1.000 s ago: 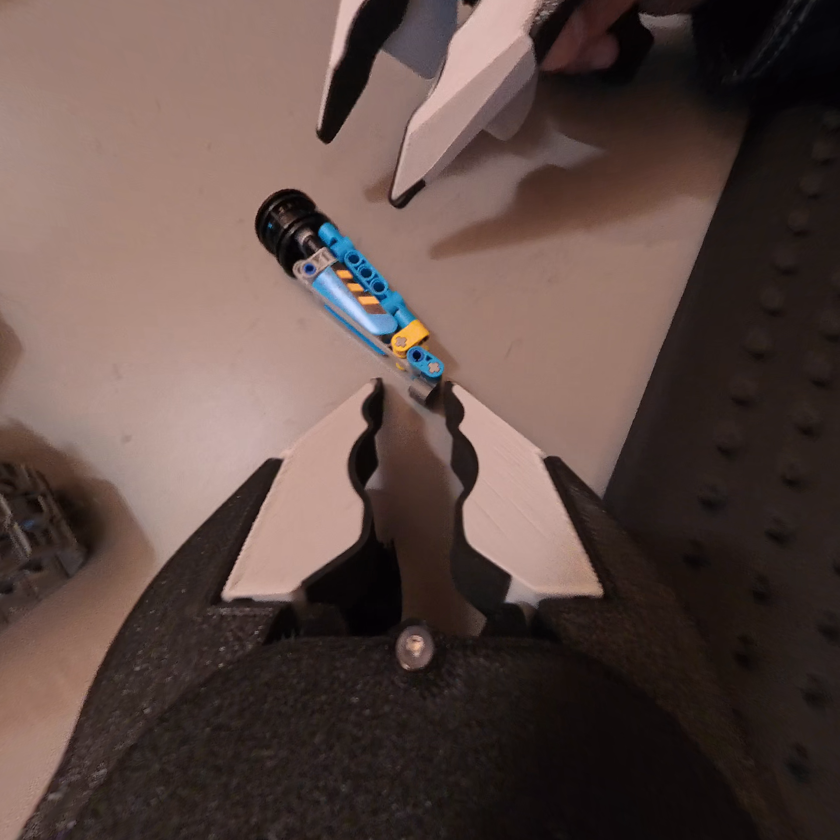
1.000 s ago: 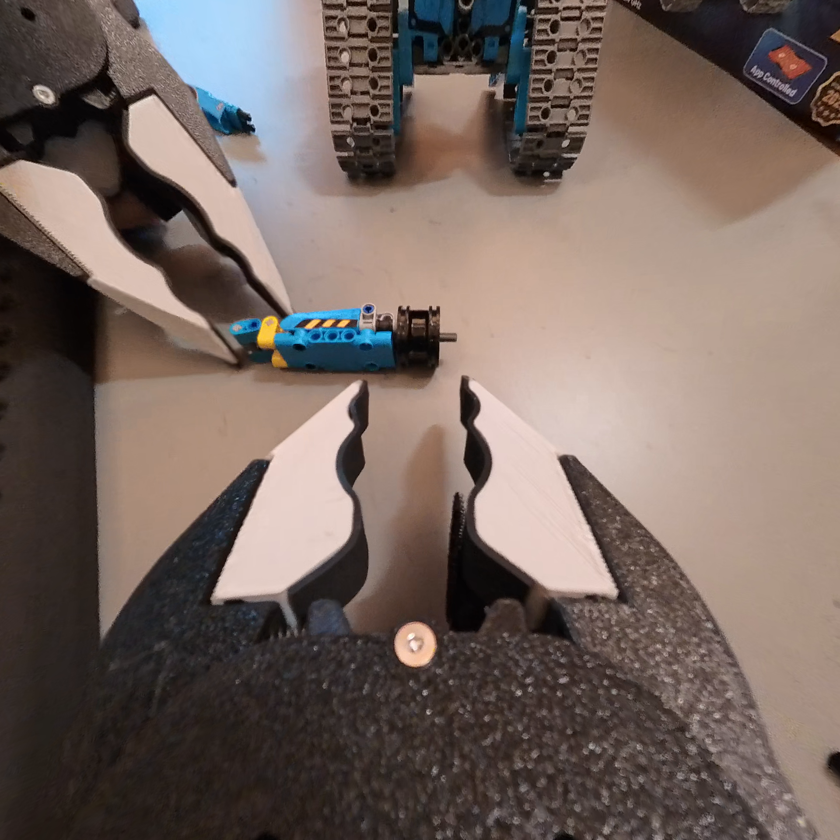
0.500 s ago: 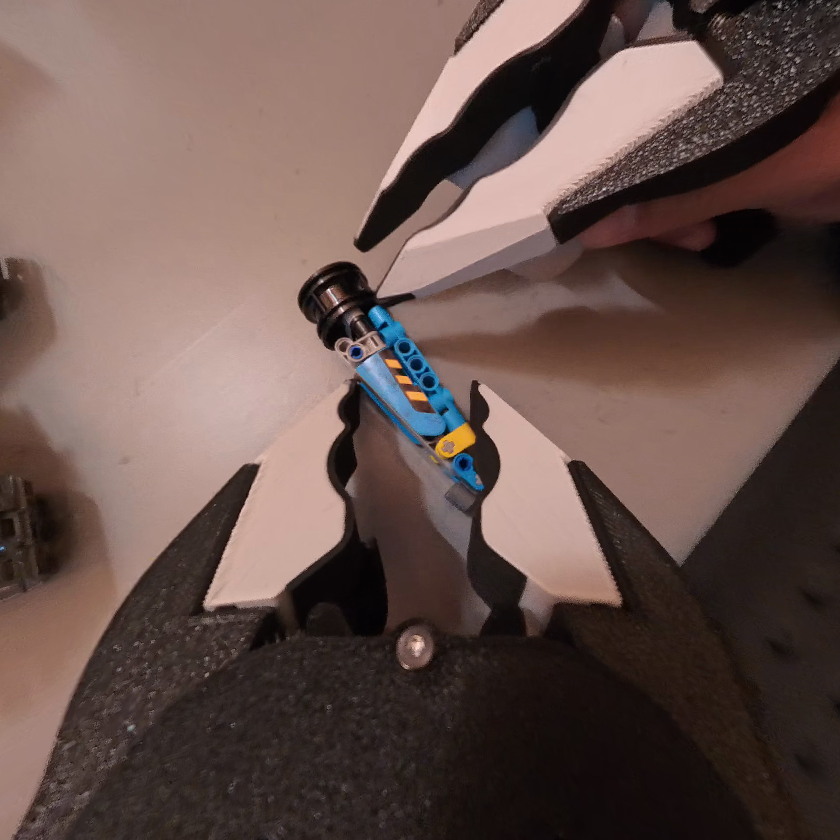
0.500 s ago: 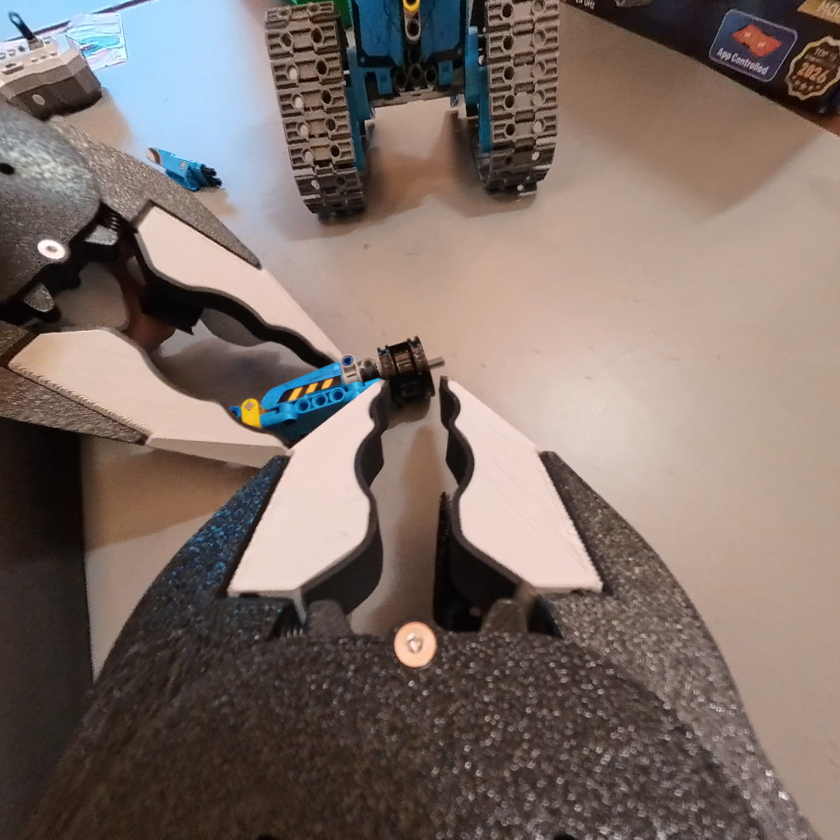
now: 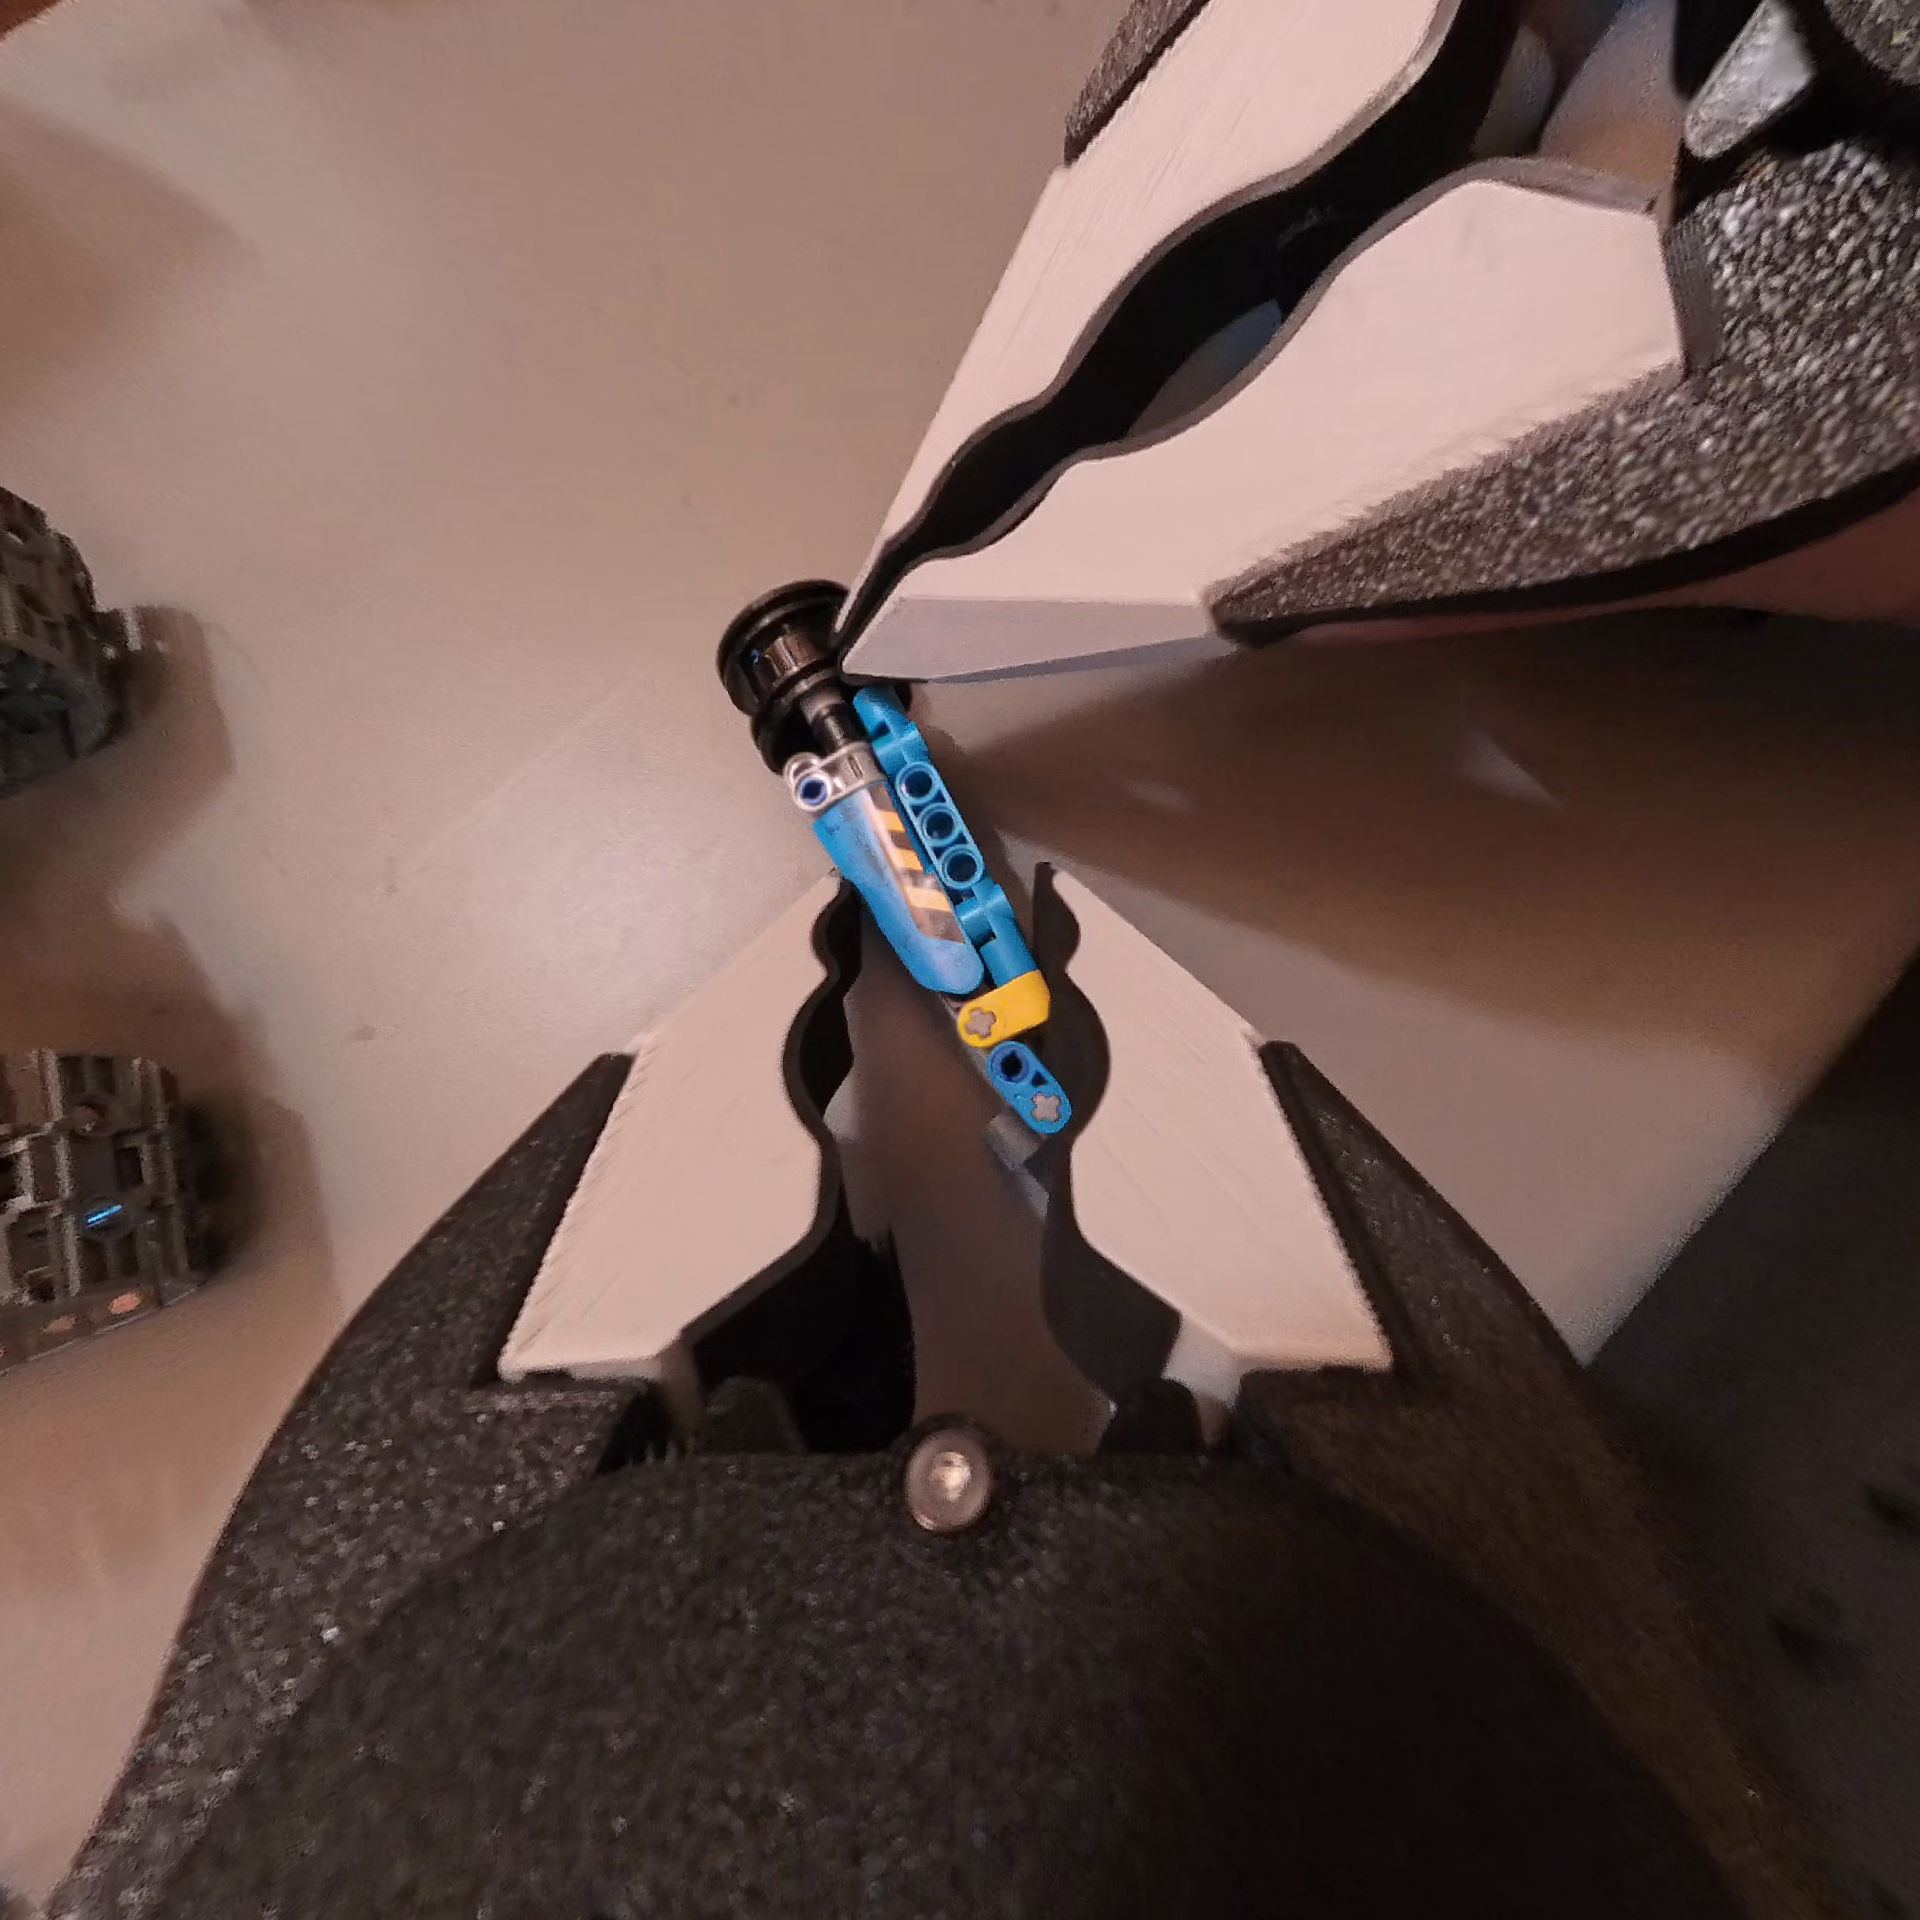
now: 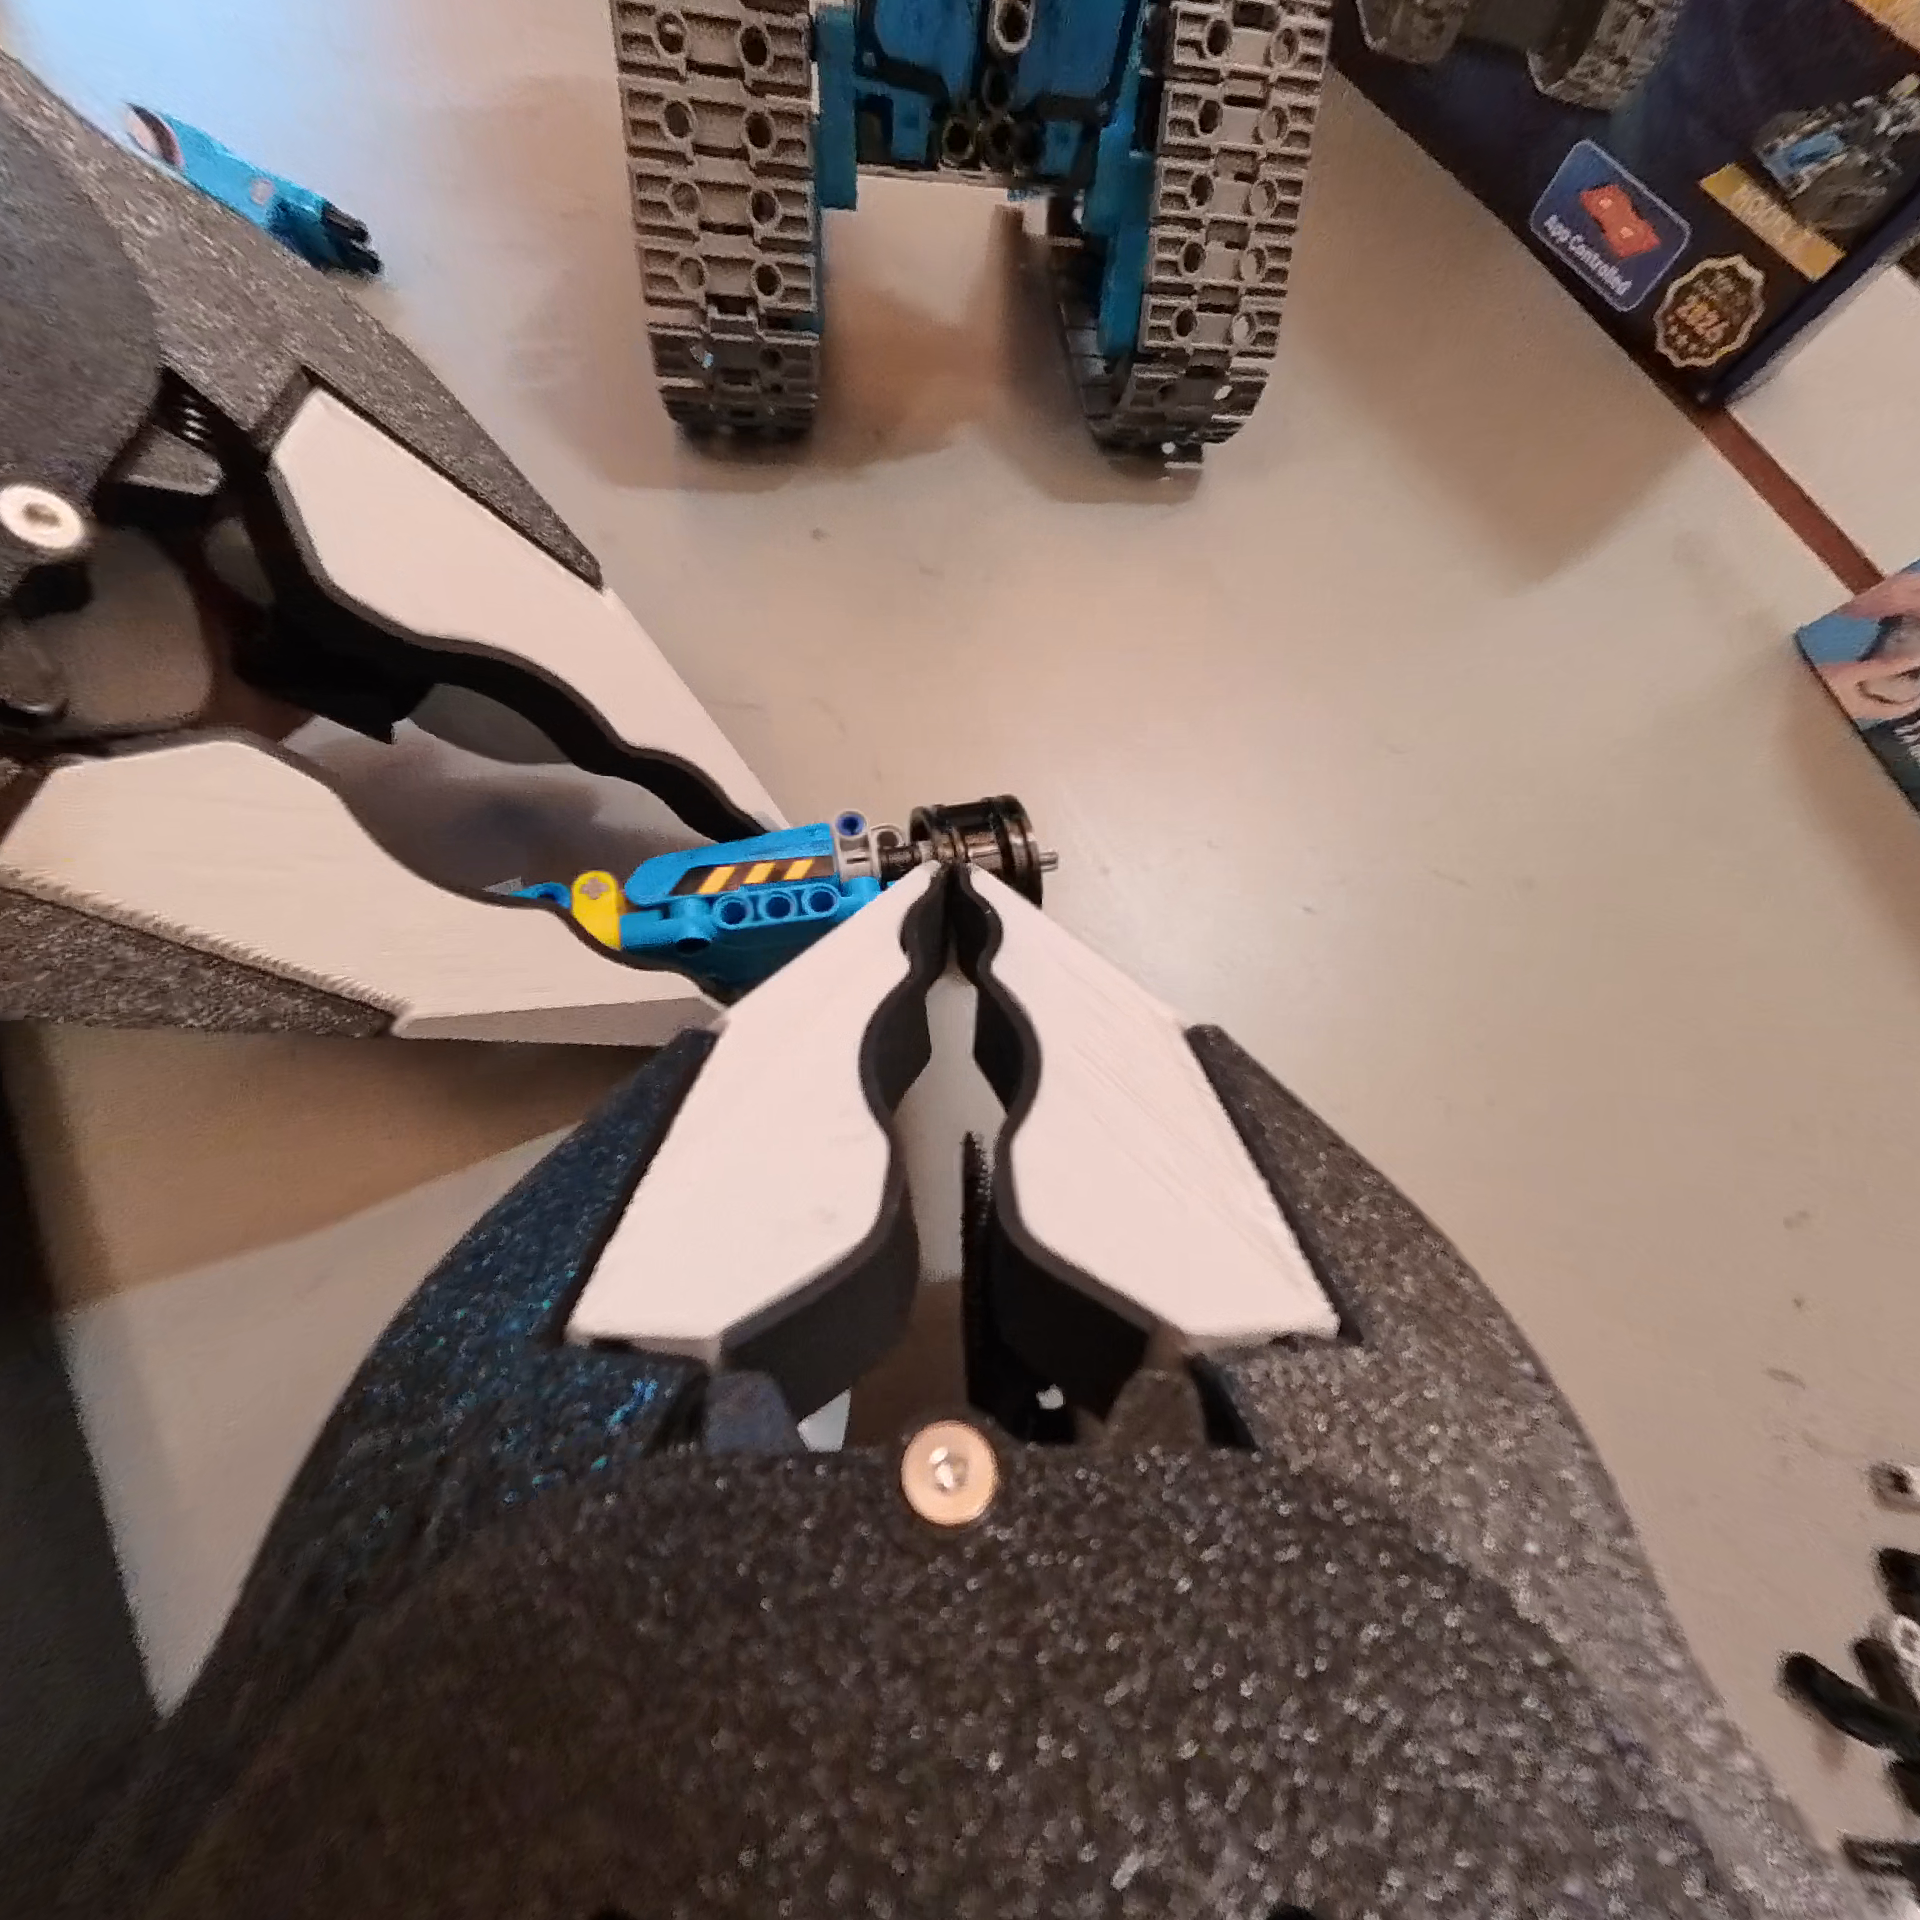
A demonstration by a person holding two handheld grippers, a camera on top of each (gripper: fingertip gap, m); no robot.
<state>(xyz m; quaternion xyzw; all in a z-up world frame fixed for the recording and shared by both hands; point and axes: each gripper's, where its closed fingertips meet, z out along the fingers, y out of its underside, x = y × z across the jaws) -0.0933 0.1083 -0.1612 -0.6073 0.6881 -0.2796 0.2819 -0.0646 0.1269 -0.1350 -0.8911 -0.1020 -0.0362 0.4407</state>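
A small toy-brick assembly (image 5: 914,883) lies on the beige table (image 6: 1351,831). It has a blue beam and panel with orange-black stripes, a yellow link, and a black wheel hub (image 5: 774,649) on an axle. My left gripper (image 5: 940,883) is shut on its blue and yellow end, with both fingers against its sides. My right gripper (image 6: 948,873) is shut on the axle right beside the black hub (image 6: 977,831). The right wrist view shows the assembly (image 6: 748,883) in the left gripper (image 6: 748,909). The left wrist view shows the right gripper (image 5: 852,634) coming from the upper right.
A tracked toy vehicle (image 6: 727,208) with grey treads and a blue body stands beyond the assembly; its treads (image 5: 83,1174) show at the left. A dark printed box (image 6: 1662,208) lies at the back right. A loose blue piece (image 6: 249,192) lies far left, small black parts (image 6: 1870,1704) near right.
Both grippers moved in onto the assembly. The left jaws slid around its blue end and narrowed onto it. The right jaws went from open to shut at the wheel end.
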